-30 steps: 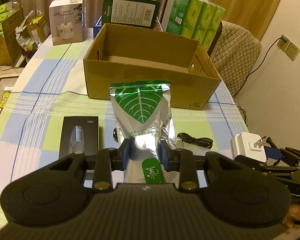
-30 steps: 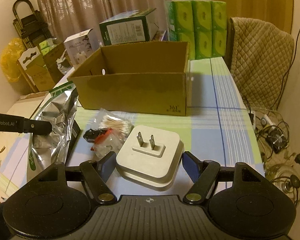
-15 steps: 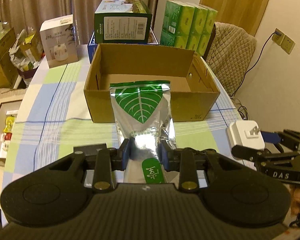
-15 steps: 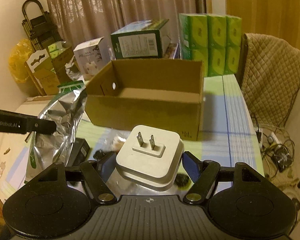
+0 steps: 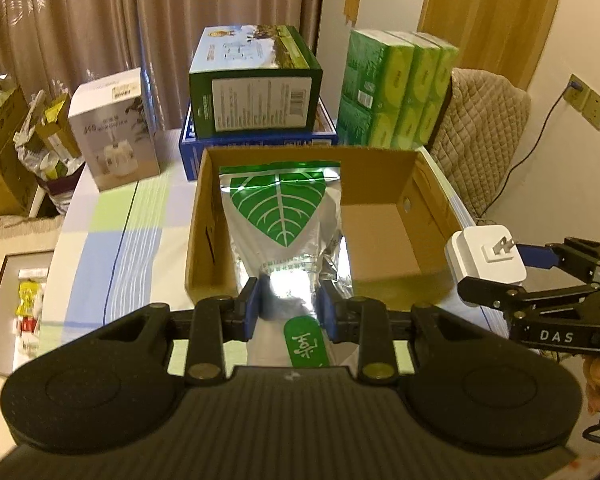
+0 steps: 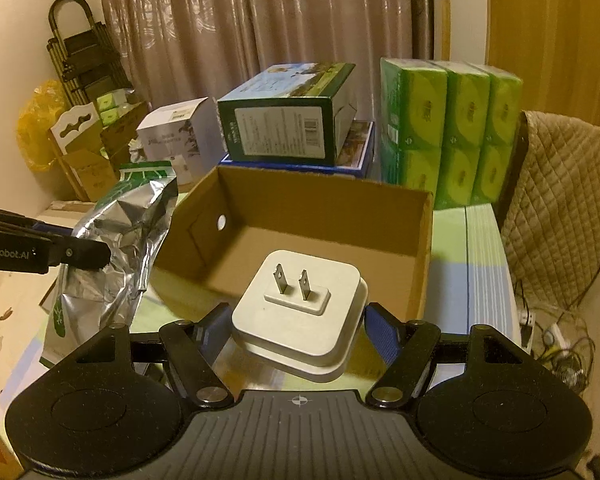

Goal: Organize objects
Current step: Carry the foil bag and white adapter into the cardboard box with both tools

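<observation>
Now both tongs [image 5: 288, 304] [image 6: 298, 332] loaded: pouch [image 5: 286, 220], charger [image 6: 300, 312].

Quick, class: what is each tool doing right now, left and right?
Left tool: closed on the foil bag, held above the cardboard box.
Right tool: closed on the white plug adapter.

"DAS" in white on right gripper [image 5: 556, 292] body, right edge of left-wrist frame. "GenRobot.AI" on left gripper [image 6: 44, 254] finger, left edge of right-wrist frame.
</observation>
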Tool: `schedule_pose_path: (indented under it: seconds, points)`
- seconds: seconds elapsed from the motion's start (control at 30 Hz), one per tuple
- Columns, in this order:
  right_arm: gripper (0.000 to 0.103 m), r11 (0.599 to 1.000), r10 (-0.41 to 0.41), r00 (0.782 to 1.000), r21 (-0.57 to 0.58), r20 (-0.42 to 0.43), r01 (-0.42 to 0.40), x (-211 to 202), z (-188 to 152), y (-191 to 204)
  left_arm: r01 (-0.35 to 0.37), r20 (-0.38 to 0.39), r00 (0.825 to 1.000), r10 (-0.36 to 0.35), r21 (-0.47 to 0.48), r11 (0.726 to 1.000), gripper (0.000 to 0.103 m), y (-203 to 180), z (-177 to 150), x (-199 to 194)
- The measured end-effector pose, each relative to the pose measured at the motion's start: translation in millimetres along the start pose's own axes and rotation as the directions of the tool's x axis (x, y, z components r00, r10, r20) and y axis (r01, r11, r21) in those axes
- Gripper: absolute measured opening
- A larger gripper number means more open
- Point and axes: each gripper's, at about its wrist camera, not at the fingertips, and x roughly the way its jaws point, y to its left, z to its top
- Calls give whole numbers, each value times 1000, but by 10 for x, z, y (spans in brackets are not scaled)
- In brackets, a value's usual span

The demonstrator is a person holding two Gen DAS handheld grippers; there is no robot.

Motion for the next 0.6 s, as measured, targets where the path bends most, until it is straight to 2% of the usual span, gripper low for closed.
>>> schedule_pose_path:
  seconds: [0.2, 0.6]
  points:
    - [69, 1000, -16, 1000, 9, -12, 16, 329, 211, -142, -11, 4, 1000, 10, 21, 1000, 27, 38, 357, 274]
    - [69, 997, -46, 999, 54, -24, 48, 775, 394, -410, -12, -2, 1000, 12, 37, 999, 27, 106, 686, 782]
